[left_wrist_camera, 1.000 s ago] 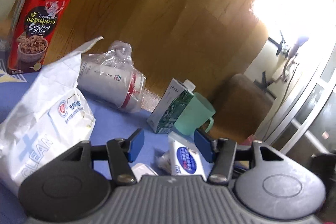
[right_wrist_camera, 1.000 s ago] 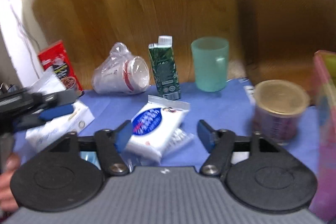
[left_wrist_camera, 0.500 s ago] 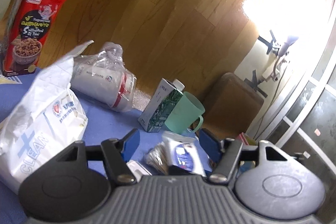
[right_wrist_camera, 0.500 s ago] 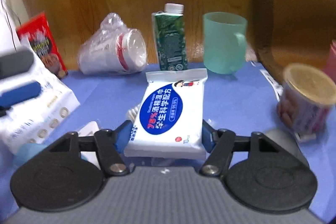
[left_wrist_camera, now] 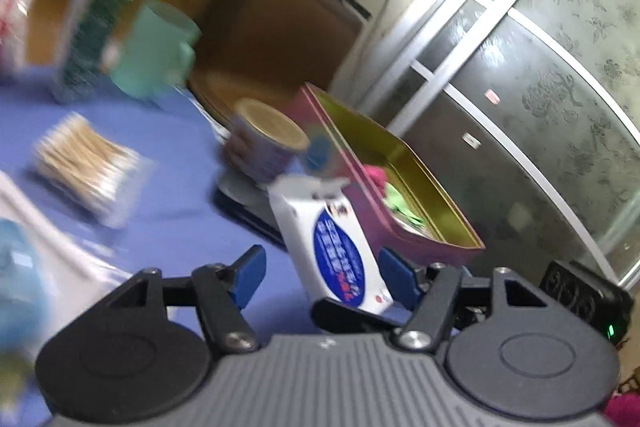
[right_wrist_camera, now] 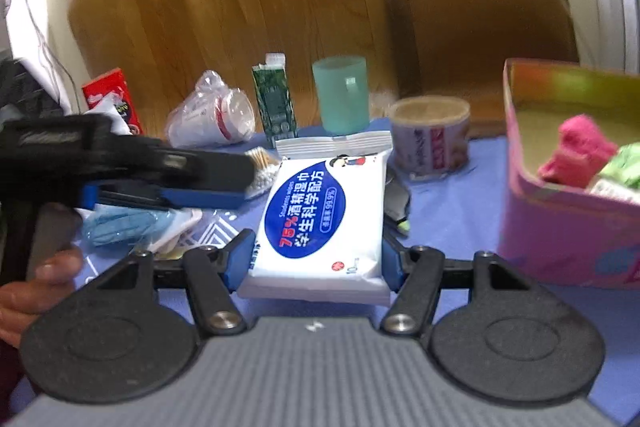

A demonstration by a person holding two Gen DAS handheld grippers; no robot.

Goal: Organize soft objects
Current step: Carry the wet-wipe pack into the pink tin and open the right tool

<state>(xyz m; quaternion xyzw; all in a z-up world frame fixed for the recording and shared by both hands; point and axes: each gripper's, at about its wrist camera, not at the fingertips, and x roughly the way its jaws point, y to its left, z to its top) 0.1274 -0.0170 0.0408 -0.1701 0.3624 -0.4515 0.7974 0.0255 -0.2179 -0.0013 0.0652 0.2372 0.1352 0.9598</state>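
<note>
A pack of wipes [right_wrist_camera: 320, 215] is clamped between the blue fingers of the right tool [right_wrist_camera: 316, 259], above the blue tabletop [right_wrist_camera: 452, 195], beside the pink box [right_wrist_camera: 568, 227] (cloths inside). The left tool [left_wrist_camera: 320, 275] is held apart, empty.

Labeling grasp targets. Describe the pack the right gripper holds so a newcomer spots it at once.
On the blue table, left of the pink tin, the right gripper clamps a flat white wipes pack. Only it bears a blue oval label with red and white text.
</note>
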